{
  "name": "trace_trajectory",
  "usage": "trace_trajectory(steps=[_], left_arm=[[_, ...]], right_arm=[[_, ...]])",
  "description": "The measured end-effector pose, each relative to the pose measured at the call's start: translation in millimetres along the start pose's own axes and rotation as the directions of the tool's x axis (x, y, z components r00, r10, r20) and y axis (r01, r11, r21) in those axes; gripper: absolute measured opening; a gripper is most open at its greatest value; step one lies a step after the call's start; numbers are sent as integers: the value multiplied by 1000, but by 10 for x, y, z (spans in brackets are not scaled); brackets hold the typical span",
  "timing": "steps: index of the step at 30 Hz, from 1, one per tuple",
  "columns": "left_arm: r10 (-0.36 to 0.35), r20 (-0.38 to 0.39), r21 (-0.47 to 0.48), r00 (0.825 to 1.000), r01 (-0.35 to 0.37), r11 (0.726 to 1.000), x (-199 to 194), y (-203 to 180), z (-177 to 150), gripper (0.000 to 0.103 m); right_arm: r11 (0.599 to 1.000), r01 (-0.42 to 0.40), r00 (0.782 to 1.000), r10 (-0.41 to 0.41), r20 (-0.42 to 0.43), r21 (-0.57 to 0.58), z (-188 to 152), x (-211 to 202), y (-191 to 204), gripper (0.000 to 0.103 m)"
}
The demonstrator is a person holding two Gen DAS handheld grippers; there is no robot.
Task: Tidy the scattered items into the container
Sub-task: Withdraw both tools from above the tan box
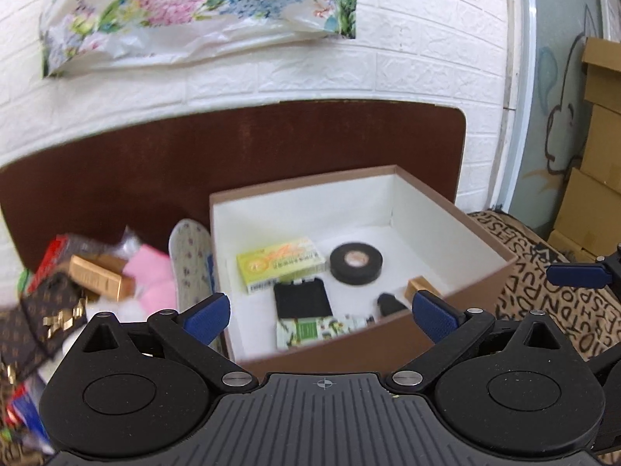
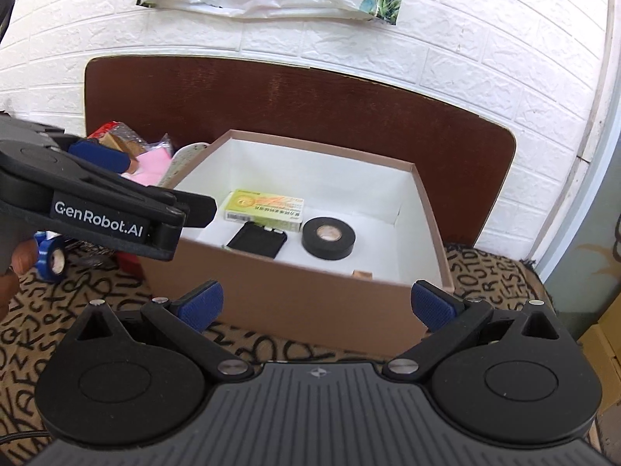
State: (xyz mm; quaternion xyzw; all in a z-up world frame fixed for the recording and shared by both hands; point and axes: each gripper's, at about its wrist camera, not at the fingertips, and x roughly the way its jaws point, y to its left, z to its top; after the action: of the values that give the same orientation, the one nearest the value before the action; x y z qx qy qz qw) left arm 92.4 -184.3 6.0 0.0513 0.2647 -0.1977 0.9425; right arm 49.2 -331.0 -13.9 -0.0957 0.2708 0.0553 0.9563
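**Both claws spread wide at the near wall of the box**

We hold the left gripper (image 1: 321, 312) released, its blue pads wide apart with nothing between them, poised over the near-left corner of the brown box (image 1: 481, 283). Just beyond its fingertips, on the white floor of the box, lie a green patterned packet (image 1: 314, 330), a black pouch (image 1: 302, 298), and a small black piece (image 1: 389, 303) beside a gold block (image 1: 421, 286). Farther in sit the yellow-green carton (image 1: 280, 262) and the black tape roll (image 1: 356, 263), near each other but apart.

Our right gripper (image 2: 317, 306) is likewise released and empty, in front of the box's near outer wall (image 2: 295, 310), above the letter-patterned cloth (image 2: 116, 303).

To the left of the box, outside it, the scattered things remain: a gold bar (image 1: 101, 276), pink sheets (image 1: 153, 272), a floral insole (image 1: 190, 256) leaning against the box's left wall, a brown monogram wallet (image 1: 42, 322), and a blue tape roll (image 2: 52, 258) on the cloth.

Behind everything stands a dark brown board (image 2: 310, 101) against the white brick wall (image 2: 465, 39).
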Motion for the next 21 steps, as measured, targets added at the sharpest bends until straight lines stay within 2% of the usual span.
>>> trace_trajectory(steps=[3,7,21], left_arm=[[-3,-14,-22,1000,2,1000,-79,23,-108,103],[21,-4,3,1000,-21,1000,-193,-4,-221,103],[-17,6,28,1000,16,999,-388,-74,-344,103]], right_arm=[[1000,4,1000,-4,-3,-2,-53,-99,47,102],[1000,18,1000,-18,-5,-2,-115,-202,81,102],[999,31,1000,-31,-3,10,-204,-360,140,102]])
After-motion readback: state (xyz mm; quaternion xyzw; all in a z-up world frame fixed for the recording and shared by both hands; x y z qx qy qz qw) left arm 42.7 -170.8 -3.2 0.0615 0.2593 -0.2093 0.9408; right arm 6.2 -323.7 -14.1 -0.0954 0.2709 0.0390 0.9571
